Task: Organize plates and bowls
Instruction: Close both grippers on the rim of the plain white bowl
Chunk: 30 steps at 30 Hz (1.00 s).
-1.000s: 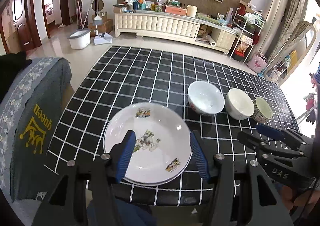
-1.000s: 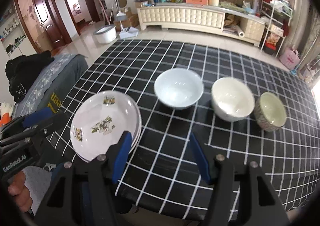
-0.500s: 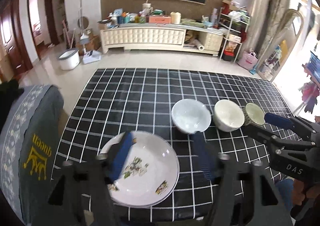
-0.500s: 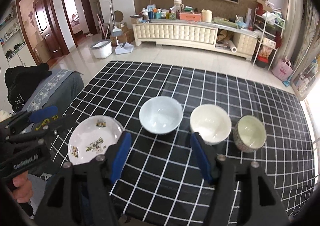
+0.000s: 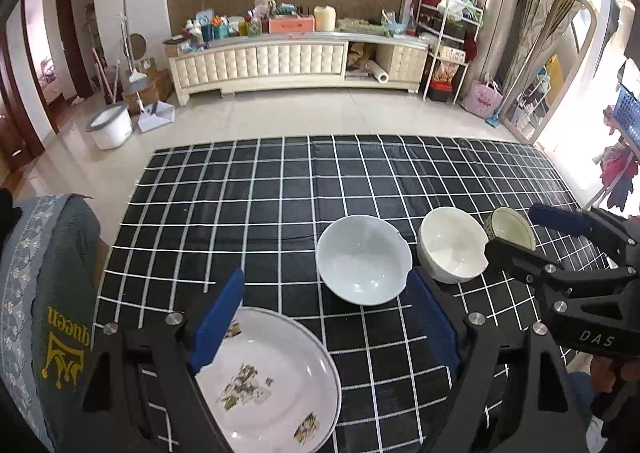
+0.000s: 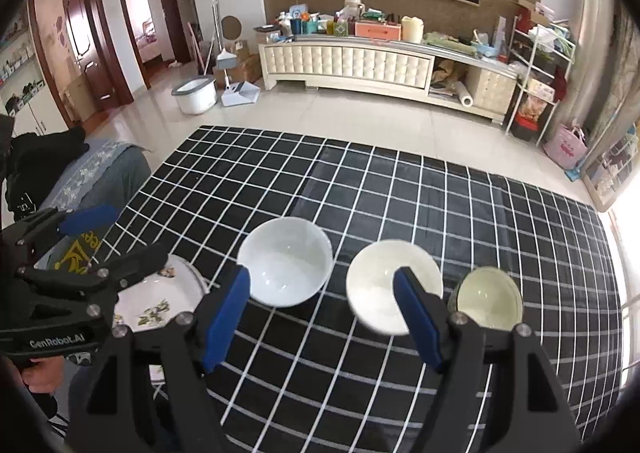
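Bowls next: with right gripper [image 6: 322, 317] jaws apart and empty above the cream bowl [image 6: 390, 285], lower squarely onto one rim, keeping clear of the white bowl [image 6: 286, 267] beside it, left gripper [image 5: 326, 323] also apart over the plate [image 5: 272, 381].

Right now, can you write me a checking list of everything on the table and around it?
Surface: black checked tablecloth, flat.
Job's things: flowered plate near the left edge; pale blue bowl, cream bowl and small patterned bowl in a row, all upright and empty.
Clutter: nothing seen on the table.
Grippers: left gripper open, holding nothing; right gripper open, holding nothing.
Cables: nothing seen.
Surroundings: cluttered sideboard, white bucket, grey cloth.
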Motion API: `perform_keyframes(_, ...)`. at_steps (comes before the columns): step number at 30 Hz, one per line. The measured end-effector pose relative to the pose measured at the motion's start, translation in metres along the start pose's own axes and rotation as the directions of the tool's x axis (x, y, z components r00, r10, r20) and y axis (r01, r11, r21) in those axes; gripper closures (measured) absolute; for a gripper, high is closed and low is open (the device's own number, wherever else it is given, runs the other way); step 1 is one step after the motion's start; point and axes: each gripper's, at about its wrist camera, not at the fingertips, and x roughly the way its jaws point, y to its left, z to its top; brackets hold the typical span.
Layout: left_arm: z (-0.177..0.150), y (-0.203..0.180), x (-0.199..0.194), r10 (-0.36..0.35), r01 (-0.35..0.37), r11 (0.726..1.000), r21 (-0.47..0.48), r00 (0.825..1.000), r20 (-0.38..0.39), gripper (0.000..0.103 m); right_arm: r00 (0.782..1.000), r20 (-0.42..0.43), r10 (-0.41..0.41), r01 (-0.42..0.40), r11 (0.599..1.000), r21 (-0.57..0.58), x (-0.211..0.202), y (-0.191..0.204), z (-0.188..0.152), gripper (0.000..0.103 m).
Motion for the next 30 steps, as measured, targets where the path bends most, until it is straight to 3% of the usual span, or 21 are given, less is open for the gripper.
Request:
perform_keyframes(9, 0.014, 0.008, 0.074, 0.015, -0.016, 1.0, -0.007, 0.993, -0.113, 0.021, 0.994, -0.114, 0.008, -0.017, 0.997, -0.075, 0.072, -0.013, 0.016, 0.025)
perform_keyframes(17, 0.016, 0.016, 0.116, 0.003, -0.007, 1.0, -0.02, 0.981, -0.194, 0.022, 0.979, -0.204, 0.02, -0.053, 0.986, -0.159, 0.127, -0.01, 0.016, 0.025)
perform_keyframes(21, 0.011, 0.014, 0.132, 0.004, -0.008, 1.0, -0.015, 0.97, -0.243, 0.036, 0.976, -0.216, 0.025, -0.064, 0.983, -0.175, 0.142, -0.011, 0.016, 0.038)
perform_keyframes(25, 0.005, 0.016, 0.143, -0.038, 0.025, 0.998, -0.052, 0.957, -0.286, 0.049, 0.972, -0.23, 0.045, -0.084, 0.983, -0.162, 0.15, -0.014, 0.015, 0.053)
perform_keyframes(28, 0.001, 0.013, 0.146, -0.047, 0.033, 0.998, -0.049, 0.95, -0.309, 0.063, 0.966, -0.257, 0.04, -0.086, 0.981, -0.173, 0.161, -0.01, 0.013, 0.064)
perform_keyframes(30, 0.001, 0.015, 0.151, -0.061, 0.044, 0.997, -0.058, 0.944, -0.326, 0.08, 0.964, -0.262, 0.036, -0.084, 0.981, -0.175, 0.163, -0.01, 0.012, 0.071)
